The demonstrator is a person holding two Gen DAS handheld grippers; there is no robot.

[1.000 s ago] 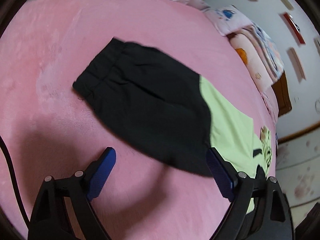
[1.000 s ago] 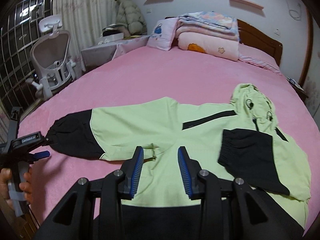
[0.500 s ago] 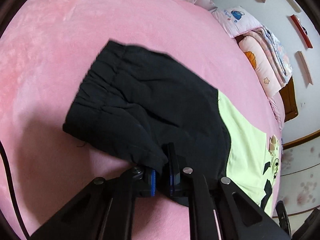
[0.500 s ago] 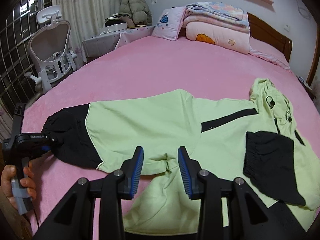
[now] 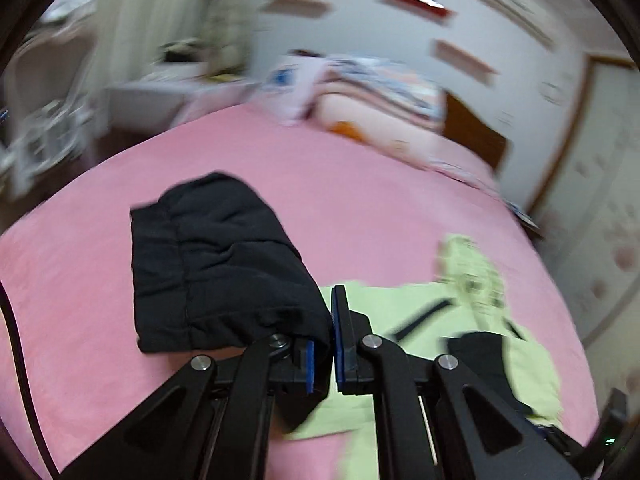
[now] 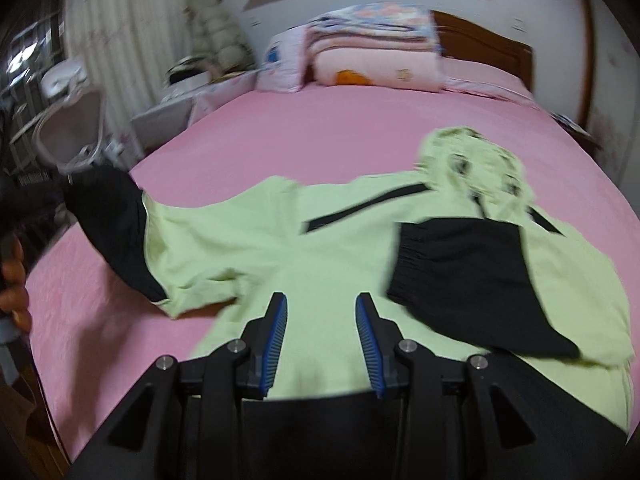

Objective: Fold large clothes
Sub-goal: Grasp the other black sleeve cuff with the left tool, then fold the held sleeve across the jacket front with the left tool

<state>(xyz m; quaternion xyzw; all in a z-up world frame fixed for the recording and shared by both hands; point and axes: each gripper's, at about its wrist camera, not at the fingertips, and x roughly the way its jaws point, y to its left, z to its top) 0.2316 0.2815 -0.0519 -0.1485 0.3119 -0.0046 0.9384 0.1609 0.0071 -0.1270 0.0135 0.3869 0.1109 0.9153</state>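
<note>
A light green hooded jacket (image 6: pixel 328 256) with black cuffs and hem lies spread on the pink bed (image 6: pixel 344 136). My left gripper (image 5: pixel 330 320) is shut on the black end of the jacket's left sleeve (image 5: pixel 216 264) and holds it lifted off the bed; the lifted sleeve (image 6: pixel 108 216) also shows in the right wrist view. My right gripper (image 6: pixel 322 312) is open and empty above the jacket's lower body. The other sleeve, with its black cuff (image 6: pixel 464 276), lies folded across the jacket. The hood (image 6: pixel 468 160) lies at the far right.
Folded blankets and pillows (image 6: pixel 372 52) are stacked at the wooden headboard (image 6: pixel 484 48). A white desk chair (image 6: pixel 72 128) and a side table (image 6: pixel 180 104) stand to the left of the bed. Pink bedspread (image 5: pixel 360 208) lies beyond the jacket.
My left gripper shut on the black sleeve end and lifted it off the bed, swinging toward the jacket's body. My right gripper stayed open over the jacket's lower part.
</note>
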